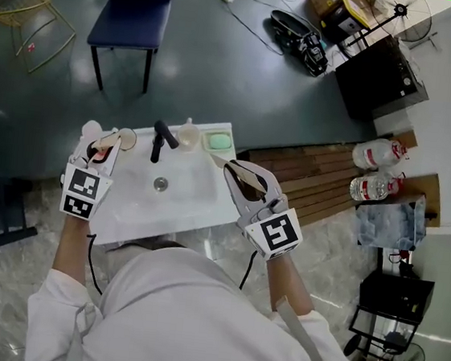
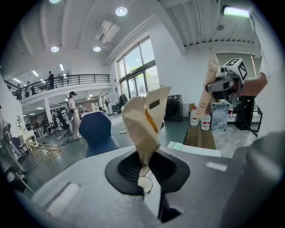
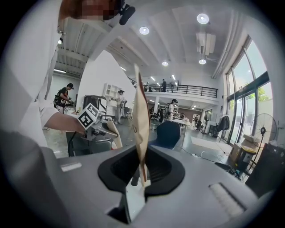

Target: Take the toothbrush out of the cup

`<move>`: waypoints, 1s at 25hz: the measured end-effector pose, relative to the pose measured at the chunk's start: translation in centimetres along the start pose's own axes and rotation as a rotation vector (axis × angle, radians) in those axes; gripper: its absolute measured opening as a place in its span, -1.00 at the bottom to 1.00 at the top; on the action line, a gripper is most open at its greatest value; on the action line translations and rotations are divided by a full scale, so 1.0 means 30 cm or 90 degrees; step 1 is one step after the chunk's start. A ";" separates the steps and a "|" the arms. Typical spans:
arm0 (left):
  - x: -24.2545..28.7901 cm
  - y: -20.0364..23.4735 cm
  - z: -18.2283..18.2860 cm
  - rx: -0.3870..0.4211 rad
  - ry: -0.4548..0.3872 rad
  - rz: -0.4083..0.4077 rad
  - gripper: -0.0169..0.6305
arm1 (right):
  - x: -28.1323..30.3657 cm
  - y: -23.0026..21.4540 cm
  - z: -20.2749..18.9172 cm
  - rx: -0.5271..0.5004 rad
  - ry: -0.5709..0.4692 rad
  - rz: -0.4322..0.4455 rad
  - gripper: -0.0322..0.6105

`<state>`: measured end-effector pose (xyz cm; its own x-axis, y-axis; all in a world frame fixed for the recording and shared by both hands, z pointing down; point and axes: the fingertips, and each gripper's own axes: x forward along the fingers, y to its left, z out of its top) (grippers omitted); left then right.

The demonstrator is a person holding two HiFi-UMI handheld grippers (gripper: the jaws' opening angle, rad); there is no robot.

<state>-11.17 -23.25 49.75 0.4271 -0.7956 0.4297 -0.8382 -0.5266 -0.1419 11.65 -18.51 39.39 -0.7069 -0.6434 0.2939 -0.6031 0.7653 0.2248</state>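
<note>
1. The left hand-held gripper [image 2: 143,171] clenched a tan paper packet [image 2: 144,120]. The right hand-held gripper [image 3: 141,171] clenched a second packet [image 3: 141,116], held upright.
2. The cup [image 1: 188,135] stood at the tabletop's [image 1: 198,205] far edge, between them. No toothbrush was clearly visible there.

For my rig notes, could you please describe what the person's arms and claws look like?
The left claw and right claw each have a pale grey body with a black ribbed mouth. Each carries a cube of black-and-white square markers. A black cable trails back from each along the arm. The person wears a white top, its sleeves stopping short of the wrists.
</note>
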 end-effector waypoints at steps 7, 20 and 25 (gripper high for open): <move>-0.100 -0.026 0.072 0.016 -0.001 -0.017 -0.85 | 0.023 0.023 0.024 0.002 0.004 -0.003 -0.76; -0.260 -0.076 0.150 0.035 -0.010 -0.045 -0.85 | 0.043 0.101 0.040 0.002 -0.007 0.017 -0.76; -0.299 -0.101 0.159 0.042 -0.002 -0.052 -0.85 | 0.044 0.134 0.051 0.009 -0.014 0.029 -0.76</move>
<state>-10.86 -15.94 42.08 0.4945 -0.7496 0.4399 -0.7760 -0.6088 -0.1651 7.74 -16.31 39.26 -0.7416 -0.6081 0.2833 -0.5749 0.7937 0.1986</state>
